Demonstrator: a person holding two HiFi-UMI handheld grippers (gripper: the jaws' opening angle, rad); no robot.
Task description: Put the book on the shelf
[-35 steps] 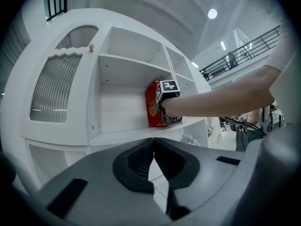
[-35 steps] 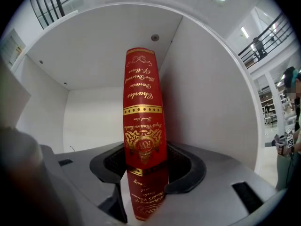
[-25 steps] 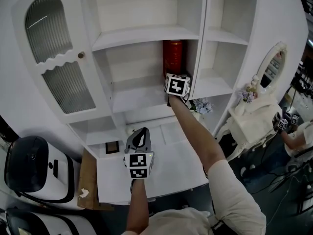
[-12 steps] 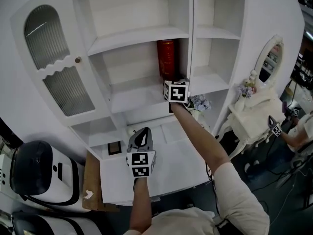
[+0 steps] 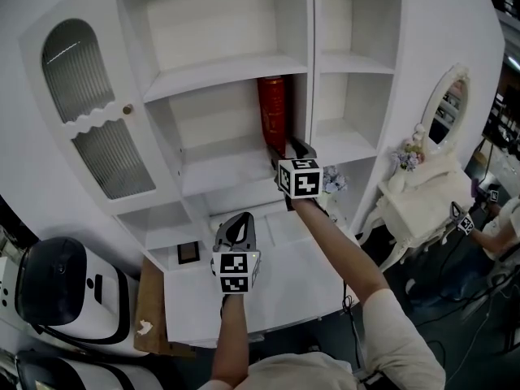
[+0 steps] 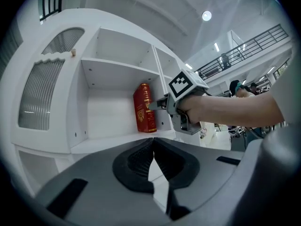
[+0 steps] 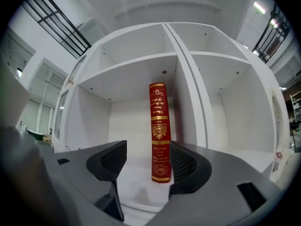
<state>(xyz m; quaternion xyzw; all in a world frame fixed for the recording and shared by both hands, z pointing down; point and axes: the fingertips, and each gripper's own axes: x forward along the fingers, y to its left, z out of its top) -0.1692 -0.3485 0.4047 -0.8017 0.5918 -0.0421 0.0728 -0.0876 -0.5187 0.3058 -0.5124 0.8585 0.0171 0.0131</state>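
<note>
**Red book upright on the middle shelf, right gripper open at its foot**

The red book [image 5: 272,112] with gilt lettering stands upright on the white shelf [image 5: 218,162]. It sits at the 3 o'clock end of its compartment, close by the vertical divider [image 5: 311,96]. The right gripper [image 5: 288,148] is at the book's base with its jaws apart. In the right gripper view the spine shows in the gap, just beside the 3 o'clock jaw; I cannot tell whether they touch. The left gripper [image 5: 235,224] hovers lower, over the white desktop [image 5: 284,275], its jaws pressed together on nothing.

The other compartments of the white cabinet are bare. At 10 o'clock is an arched door of ribbed glass [image 5: 85,108] with a small knob. A small dark frame [image 5: 188,253] lies at the desktop's back edge. At 3 o'clock are a bunch of pale flowers [image 5: 331,179] and an oval mirror [image 5: 451,108]. A black-and-white machine [image 5: 57,287] fills the 8 o'clock corner.
</note>
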